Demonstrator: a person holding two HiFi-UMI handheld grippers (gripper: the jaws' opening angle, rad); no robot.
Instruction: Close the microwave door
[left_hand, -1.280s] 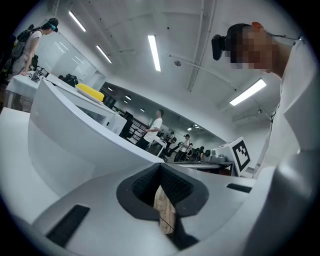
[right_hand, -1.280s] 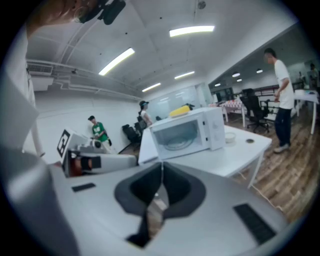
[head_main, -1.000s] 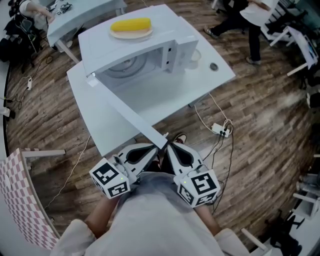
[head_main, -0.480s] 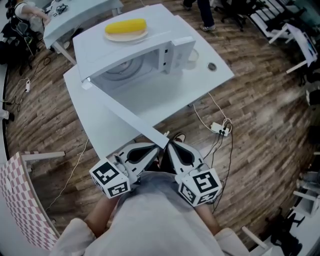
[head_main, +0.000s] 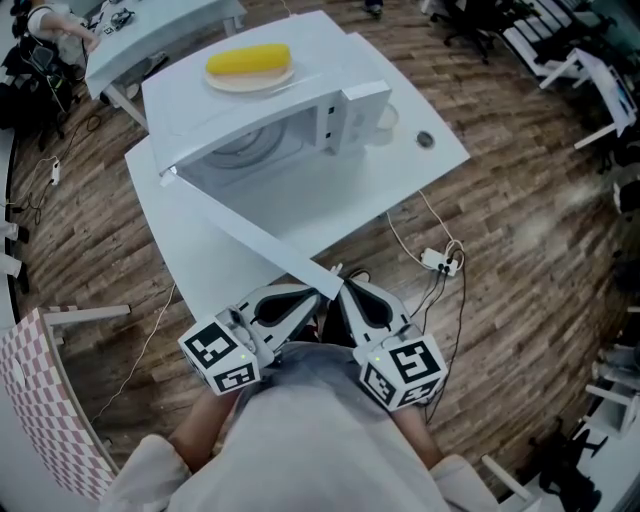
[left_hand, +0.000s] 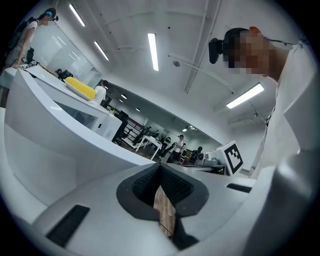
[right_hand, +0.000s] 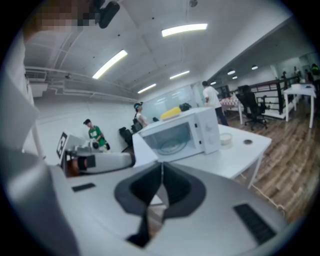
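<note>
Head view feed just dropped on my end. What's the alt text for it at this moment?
A white microwave sits on a white table with its door swung wide open toward the person. The left tool and right tool, both shut, are held side by side at the door's free end. A yellow food item on a plate rests on top.

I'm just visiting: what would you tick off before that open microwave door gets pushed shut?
1. Microwave door swung wide open, ready to be pushed: ok.
2. Left gripper jaws together, nothing held: ok.
3. Right gripper jaws together, nothing held: ok.
4. Inside, only the glass turntable shows, with nothing poking out: ok.
5. Yellow food lies flat on its plate on top of the microwave: ok.
6. Either gripper touching the door's free edge: cannot tell.
</note>
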